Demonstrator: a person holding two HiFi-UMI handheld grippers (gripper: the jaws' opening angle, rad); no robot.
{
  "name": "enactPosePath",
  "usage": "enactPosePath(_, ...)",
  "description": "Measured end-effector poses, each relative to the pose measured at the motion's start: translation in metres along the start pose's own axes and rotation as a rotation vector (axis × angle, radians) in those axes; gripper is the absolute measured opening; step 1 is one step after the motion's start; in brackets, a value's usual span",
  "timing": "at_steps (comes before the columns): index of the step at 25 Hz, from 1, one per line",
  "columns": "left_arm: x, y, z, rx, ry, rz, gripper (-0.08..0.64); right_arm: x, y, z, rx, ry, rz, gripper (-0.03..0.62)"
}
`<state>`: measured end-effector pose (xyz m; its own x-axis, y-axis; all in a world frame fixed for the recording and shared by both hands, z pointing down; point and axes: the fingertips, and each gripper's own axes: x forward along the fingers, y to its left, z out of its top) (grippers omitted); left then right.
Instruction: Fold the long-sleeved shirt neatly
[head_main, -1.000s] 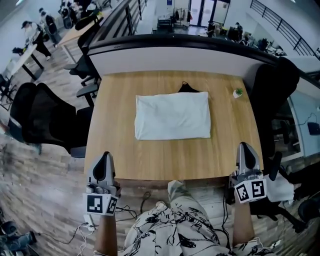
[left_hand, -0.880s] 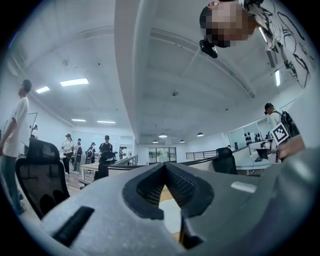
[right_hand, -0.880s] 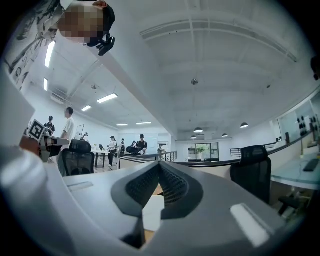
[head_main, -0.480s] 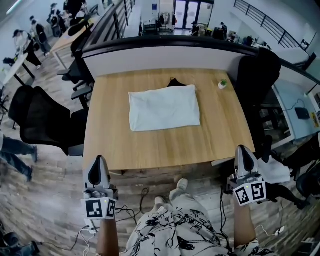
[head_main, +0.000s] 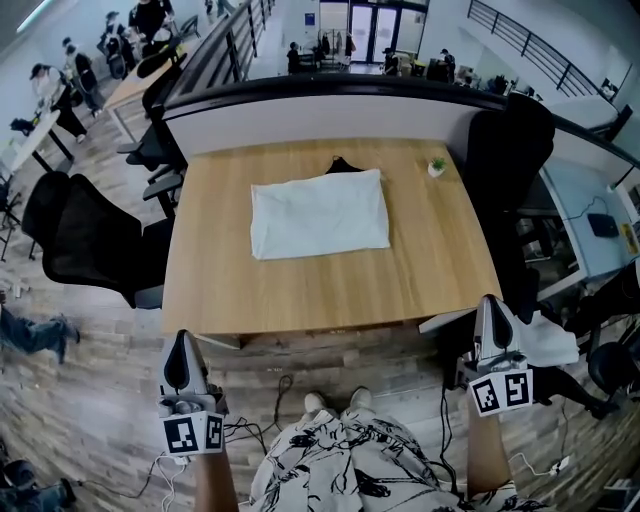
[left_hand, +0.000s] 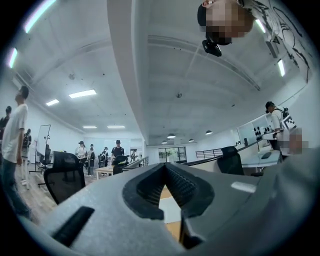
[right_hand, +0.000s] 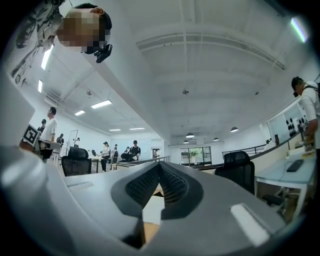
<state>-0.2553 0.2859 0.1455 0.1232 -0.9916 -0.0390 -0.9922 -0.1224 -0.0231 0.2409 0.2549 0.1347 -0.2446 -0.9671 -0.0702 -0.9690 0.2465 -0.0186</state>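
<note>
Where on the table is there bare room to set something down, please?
Widest bare wood: between the folded shirt and the table's near edge; narrower strips flank the shirt. Crowded at the far edge: a black item behind the shirt, a small plant far right.

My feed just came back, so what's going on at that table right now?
A person stands back from the light wooden table with a gripper in each hand. The white long-sleeved shirt lies on it folded into a neat rectangle, with a black hanger at its far edge. The left gripper and right gripper hang short of the table's near edge, fingers shut, holding nothing.
</note>
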Motion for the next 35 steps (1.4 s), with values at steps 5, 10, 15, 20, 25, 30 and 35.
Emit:
enactPosePath(5,-0.007,-0.009,0.001,0.023,-0.005,0.041,0.003,-0.004,-0.02,-0.006,-0.014,0.01,0.003,0.006)
enactPosePath(10,-0.013,-0.017,-0.007,0.04,0.011,0.075,0.003,-0.008,-0.041,-0.018,-0.018,0.017,-0.001,0.006)
enactPosePath(15,-0.01,-0.02,-0.016,0.052,0.039,0.075,0.003,-0.006,-0.046,-0.024,-0.012,0.016,-0.01,0.006)
enactPosePath(20,-0.001,-0.023,-0.017,0.065,0.04,0.062,0.003,0.002,-0.046,-0.025,-0.024,0.023,-0.005,0.006)
enactPosePath(25,0.002,-0.023,-0.017,0.068,0.044,0.064,0.003,0.006,-0.047,-0.024,-0.026,0.028,0.002,0.006)
enactPosePath(30,0.004,-0.024,-0.015,0.073,0.04,0.06,0.003,0.01,-0.044,-0.023,-0.034,0.032,0.012,0.006)
enactPosePath(35,0.005,-0.025,-0.015,0.079,0.038,0.056,0.003,0.013,-0.042,-0.025,-0.037,0.035,0.017,0.005)
